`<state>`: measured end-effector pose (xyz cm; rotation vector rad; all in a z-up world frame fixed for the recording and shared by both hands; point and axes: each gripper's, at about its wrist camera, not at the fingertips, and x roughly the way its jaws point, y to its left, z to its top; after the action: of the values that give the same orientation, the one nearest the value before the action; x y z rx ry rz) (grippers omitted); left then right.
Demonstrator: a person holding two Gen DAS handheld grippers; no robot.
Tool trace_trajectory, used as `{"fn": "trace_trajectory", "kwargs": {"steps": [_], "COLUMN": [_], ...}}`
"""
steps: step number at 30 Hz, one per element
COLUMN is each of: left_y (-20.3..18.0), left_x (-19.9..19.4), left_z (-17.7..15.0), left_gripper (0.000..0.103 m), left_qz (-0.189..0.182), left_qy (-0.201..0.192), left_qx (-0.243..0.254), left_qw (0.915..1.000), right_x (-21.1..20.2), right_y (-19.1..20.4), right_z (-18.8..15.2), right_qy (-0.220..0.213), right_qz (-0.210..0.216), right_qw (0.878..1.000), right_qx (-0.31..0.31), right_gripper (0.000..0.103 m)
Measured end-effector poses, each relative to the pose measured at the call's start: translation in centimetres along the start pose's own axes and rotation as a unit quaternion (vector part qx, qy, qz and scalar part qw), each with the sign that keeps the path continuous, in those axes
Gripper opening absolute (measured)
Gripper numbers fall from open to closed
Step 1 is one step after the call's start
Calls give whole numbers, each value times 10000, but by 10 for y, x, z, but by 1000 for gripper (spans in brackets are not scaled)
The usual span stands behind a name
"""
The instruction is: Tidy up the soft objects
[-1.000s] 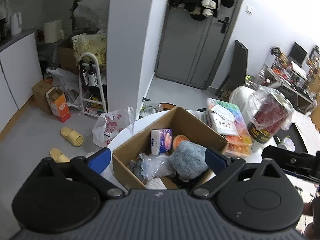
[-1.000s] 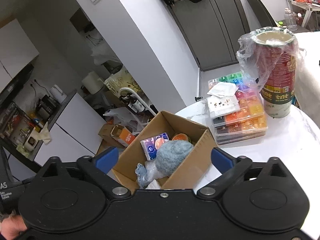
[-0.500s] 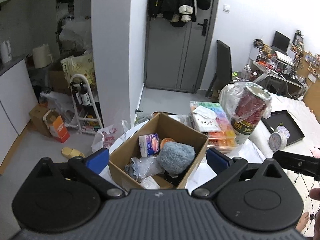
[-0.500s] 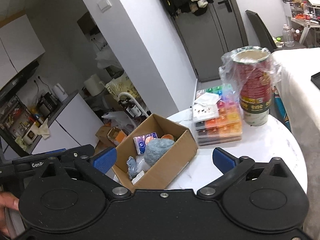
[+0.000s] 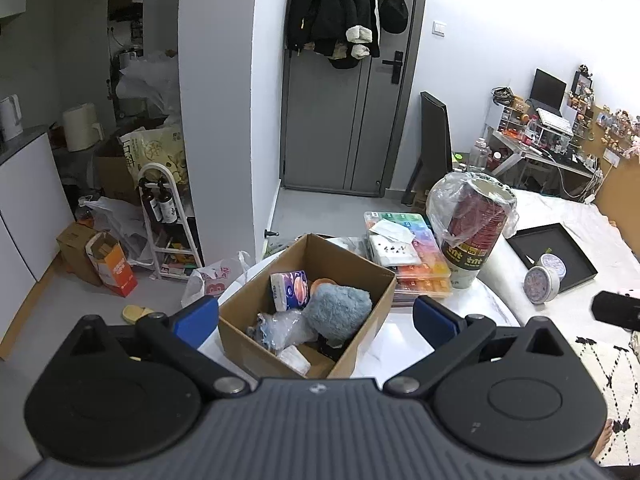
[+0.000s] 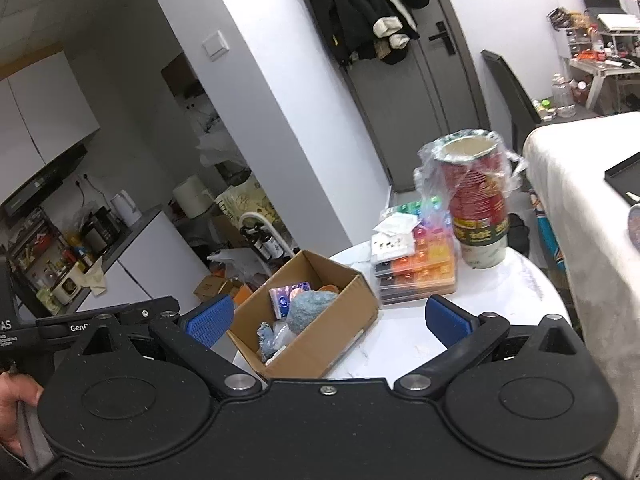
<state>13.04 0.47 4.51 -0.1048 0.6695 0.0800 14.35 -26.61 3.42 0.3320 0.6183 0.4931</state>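
An open cardboard box (image 5: 362, 334) (image 6: 340, 334) stands on a round white table (image 5: 400, 332) (image 6: 404, 344). Inside lie a fluffy grey-blue soft toy (image 5: 338, 312) (image 6: 310, 308), a tissue pack (image 5: 290, 290) (image 6: 282, 300), crumpled clear plastic (image 5: 280, 328) and an orange item (image 5: 325, 282). My left gripper (image 5: 316, 318) hangs open above and short of the box, nothing between its blue pads. My right gripper (image 6: 328, 320) is also open and empty, further back from the box.
A stack of colourful organiser cases (image 5: 412, 264) (image 6: 416, 272) and a plastic-wrapped red cup stack (image 5: 474, 228) (image 6: 478, 204) stand behind the box. A black tray (image 5: 558, 250) lies on the white bed at right. A bottle rack (image 5: 164, 216) and floor clutter sit left of the table.
Both grippers have pulled back and up from the box, which now looks smaller and further off. Both stayed open and empty; the box's contents are unchanged.
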Motion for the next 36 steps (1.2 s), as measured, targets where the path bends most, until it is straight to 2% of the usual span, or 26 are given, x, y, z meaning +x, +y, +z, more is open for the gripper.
{"fn": "trace_trajectory", "kwargs": {"steps": [10,16,19,29,36], "left_y": [3,3,-5,-28,-27], "left_x": [-22,-35,-39,-64,-77], "left_z": [-18,-30,-37,-58,-65], "left_gripper": [102,102,102,102,102], "left_qz": [-22,-64,-111,-264,-170], "left_qy": [-54,-55,-78,-218,-417], "left_qx": [163,145,332,614,708], "left_qw": [9999,9999,9994,9975,9965], "right_x": [-24,-48,-56,-67,-77], "right_y": [-9,0,6,24,32], "right_z": [-19,-31,-40,-67,-78], "right_qy": [90,-44,-82,39,13], "right_qz": [-270,-347,-306,-512,-567], "right_qw": [9996,9994,9995,9987,9984], "right_qx": [68,-5,-15,-6,-56], "right_gripper": [103,103,103,103,103]}}
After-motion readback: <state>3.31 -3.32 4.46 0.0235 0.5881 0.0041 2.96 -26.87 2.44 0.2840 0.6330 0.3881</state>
